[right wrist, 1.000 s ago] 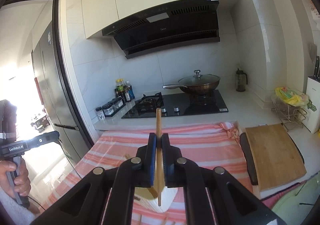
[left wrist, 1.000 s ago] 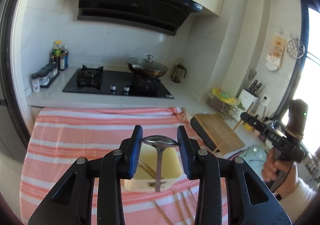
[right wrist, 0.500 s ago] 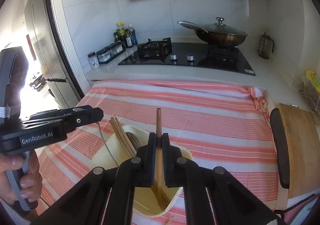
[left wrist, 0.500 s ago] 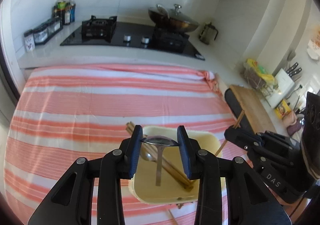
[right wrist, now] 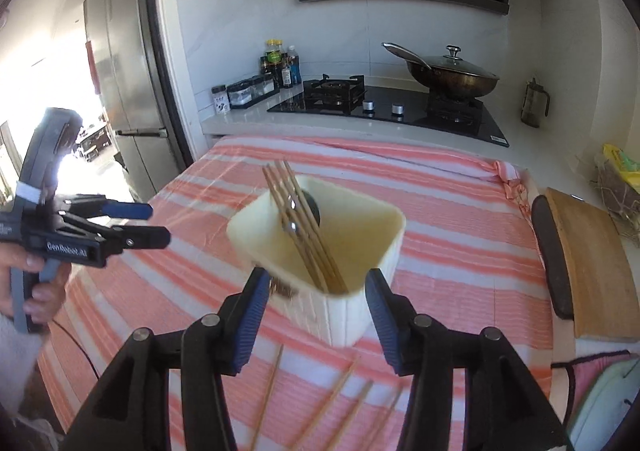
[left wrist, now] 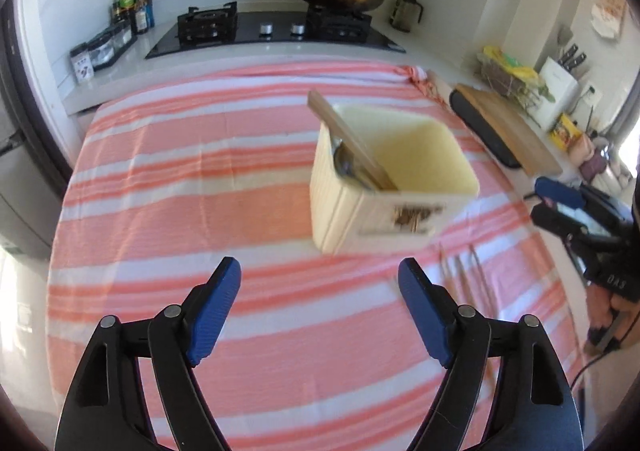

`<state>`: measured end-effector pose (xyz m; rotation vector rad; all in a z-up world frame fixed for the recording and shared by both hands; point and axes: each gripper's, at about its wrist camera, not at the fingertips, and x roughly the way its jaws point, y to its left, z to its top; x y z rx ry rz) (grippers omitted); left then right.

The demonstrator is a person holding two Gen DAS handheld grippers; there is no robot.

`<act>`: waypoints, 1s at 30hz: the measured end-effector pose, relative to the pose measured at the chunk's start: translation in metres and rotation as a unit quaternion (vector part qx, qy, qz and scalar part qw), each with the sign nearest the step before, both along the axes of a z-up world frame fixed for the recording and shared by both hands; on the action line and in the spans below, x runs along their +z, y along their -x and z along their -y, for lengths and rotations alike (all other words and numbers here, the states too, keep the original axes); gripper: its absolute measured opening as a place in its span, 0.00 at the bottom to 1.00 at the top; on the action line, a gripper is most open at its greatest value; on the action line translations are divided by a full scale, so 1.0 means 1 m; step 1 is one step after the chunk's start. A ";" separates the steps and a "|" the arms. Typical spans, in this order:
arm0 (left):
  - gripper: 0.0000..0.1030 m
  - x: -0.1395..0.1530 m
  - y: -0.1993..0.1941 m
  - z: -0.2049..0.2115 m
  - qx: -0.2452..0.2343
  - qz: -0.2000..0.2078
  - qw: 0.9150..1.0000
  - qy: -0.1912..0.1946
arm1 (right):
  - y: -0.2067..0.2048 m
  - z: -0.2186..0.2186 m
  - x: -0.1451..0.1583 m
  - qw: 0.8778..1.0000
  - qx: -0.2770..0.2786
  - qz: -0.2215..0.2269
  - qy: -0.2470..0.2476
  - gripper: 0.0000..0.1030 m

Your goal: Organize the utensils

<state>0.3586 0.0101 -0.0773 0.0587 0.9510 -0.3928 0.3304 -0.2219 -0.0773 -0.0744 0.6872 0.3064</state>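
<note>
A cream utensil holder (left wrist: 404, 155) (right wrist: 360, 235) stands on the striped cloth. In it lean several wooden chopsticks (right wrist: 304, 227) (left wrist: 352, 147) and a metal spoon (left wrist: 348, 167) (right wrist: 310, 207). My left gripper (left wrist: 320, 307) is open and empty, low over the cloth in front of the holder; it also shows at the left of the right wrist view (right wrist: 158, 225). My right gripper (right wrist: 314, 315) is open and empty, just in front of the holder; it also shows at the right of the left wrist view (left wrist: 550, 199). Loose chopsticks (right wrist: 340, 391) (left wrist: 464, 279) lie on the cloth.
The striped cloth (left wrist: 200, 179) covers the counter. Behind it are a gas hob (left wrist: 276, 31), a lidded wok (right wrist: 452, 75) and condiment bottles (right wrist: 280, 67). A wooden cutting board (right wrist: 592, 263) lies at the right edge. A fridge (right wrist: 120, 91) stands at the left.
Both grippers opened and drew back from the holder. The spoon left my left gripper and the chopstick left my right gripper; both now lean inside the holder.
</note>
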 end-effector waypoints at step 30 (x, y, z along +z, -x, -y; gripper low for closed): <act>0.85 -0.139 0.094 0.011 0.106 0.022 0.994 -0.018 | 0.159 0.085 -0.161 0.979 -0.181 -0.088 0.042 0.56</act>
